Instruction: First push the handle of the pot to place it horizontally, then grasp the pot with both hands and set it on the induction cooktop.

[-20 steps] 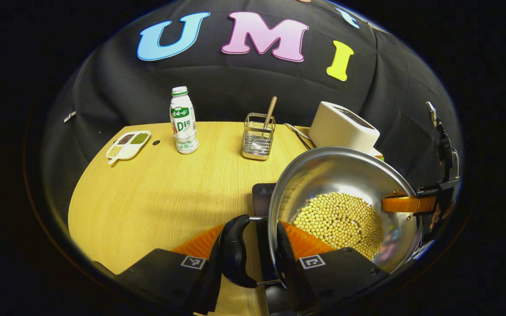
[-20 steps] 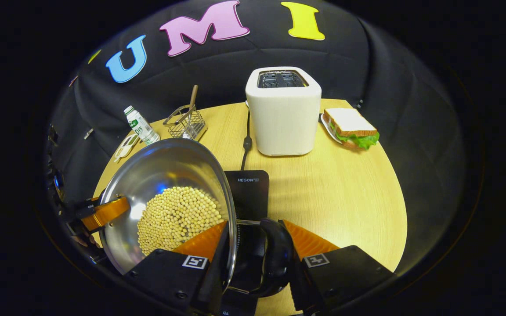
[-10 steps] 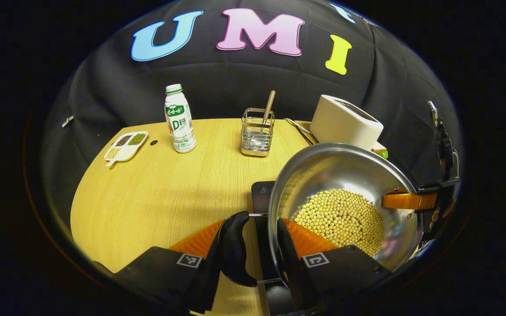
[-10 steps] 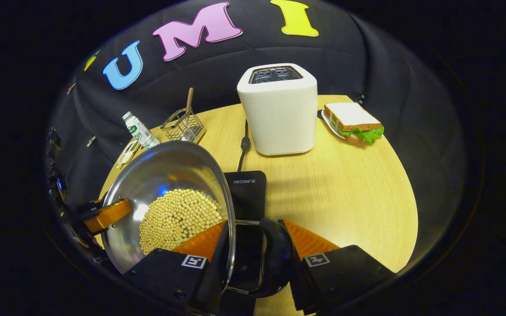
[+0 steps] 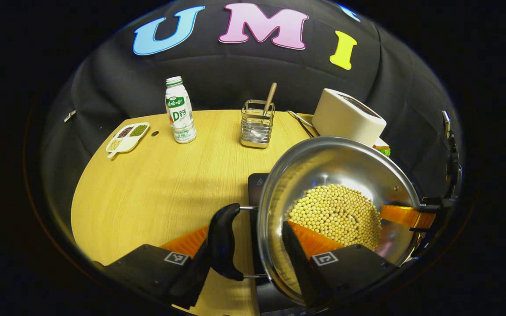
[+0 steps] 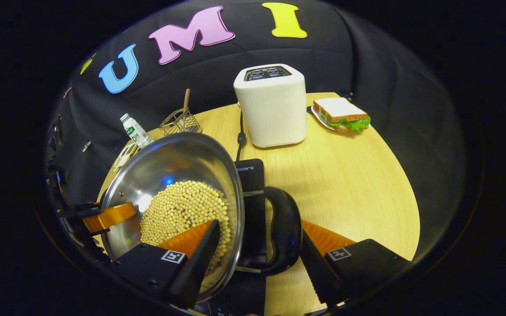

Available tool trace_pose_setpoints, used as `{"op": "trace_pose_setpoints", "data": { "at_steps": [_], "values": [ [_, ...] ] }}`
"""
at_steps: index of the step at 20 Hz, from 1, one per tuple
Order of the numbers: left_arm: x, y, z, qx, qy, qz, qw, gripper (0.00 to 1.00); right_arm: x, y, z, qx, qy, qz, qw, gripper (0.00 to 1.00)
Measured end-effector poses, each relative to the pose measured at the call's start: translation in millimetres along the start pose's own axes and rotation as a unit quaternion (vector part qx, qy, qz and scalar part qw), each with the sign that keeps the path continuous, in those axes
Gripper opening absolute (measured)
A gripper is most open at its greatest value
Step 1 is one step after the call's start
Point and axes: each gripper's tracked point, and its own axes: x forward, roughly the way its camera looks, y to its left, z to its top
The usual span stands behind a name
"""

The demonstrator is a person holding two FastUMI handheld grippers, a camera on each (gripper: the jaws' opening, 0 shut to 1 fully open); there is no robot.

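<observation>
A steel pot (image 5: 332,166) (image 6: 169,162) full of soybeans (image 5: 336,215) (image 6: 182,206) rests over the black induction cooktop (image 5: 256,184) (image 6: 249,175). My left gripper (image 5: 244,228) is open astride the pot's near rim: one finger stands outside its black side handle (image 5: 223,241), the other sits inside the pot, clear of the wall. My right gripper (image 6: 259,224) is open the same way around the opposite black handle (image 6: 286,232), with gaps on both sides. Each gripper also shows across the pot from the other.
On the wooden table (image 5: 156,184) stand a white toaster (image 5: 347,118) (image 6: 270,107) with its cord, a wire utensil holder (image 5: 257,125), a drink bottle (image 5: 179,112) and a sectioned dish of beans (image 5: 128,136). A sandwich (image 6: 341,115) lies at the far right.
Both grippers have spread their fingers and let go of the pot's handles and rim. The pot has settled lower over the cooktop.
</observation>
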Motion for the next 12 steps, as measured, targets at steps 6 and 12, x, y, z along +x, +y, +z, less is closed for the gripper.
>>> {"op": "trace_pose_setpoints", "data": {
  "at_steps": [6, 12],
  "values": [
    [-48, 3, 12, 0.015, -0.052, 0.007, 0.998, 0.95, -50, 0, 12, 0.01, -0.05, -0.043, 0.998, 0.99],
    [-130, 22, 34, 0.045, -0.142, 0.038, 0.988, 0.95, -115, 12, 38, -0.003, -0.142, -0.064, 0.988, 0.99]
  ]
}}
